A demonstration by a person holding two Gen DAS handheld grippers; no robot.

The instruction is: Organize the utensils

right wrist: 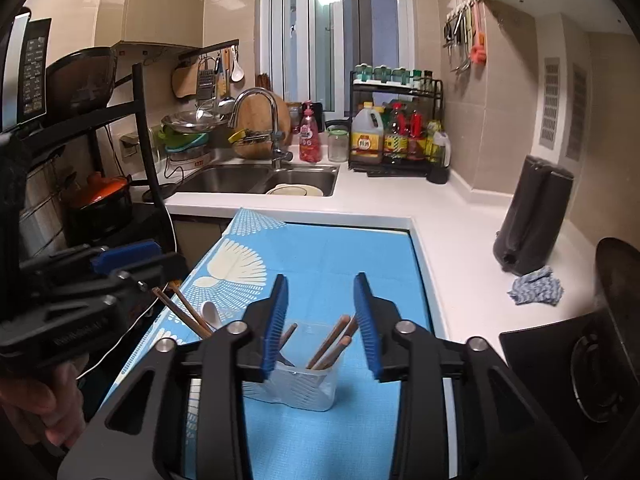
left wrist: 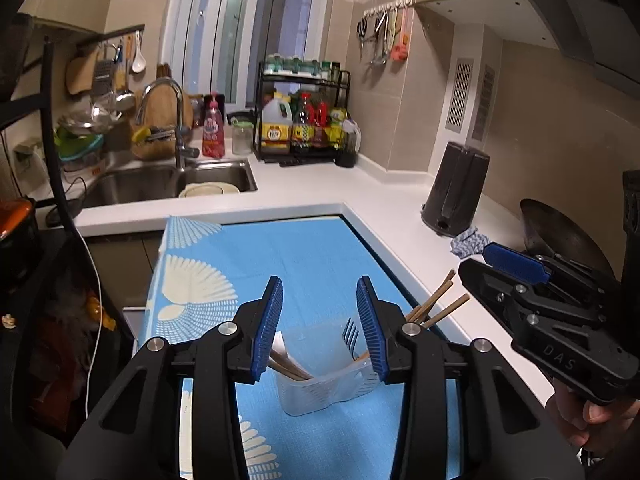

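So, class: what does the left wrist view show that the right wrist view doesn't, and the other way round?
Only the left wrist view shows the fork standing in the clear plastic holder.

Only the right wrist view shows the white spoon, the orange pot on the black rack and the stove burner.

Both show the holder with brown chopsticks on the blue cloth, the sink, the grey rag and both grippers, the left gripper and the right gripper, open and empty.
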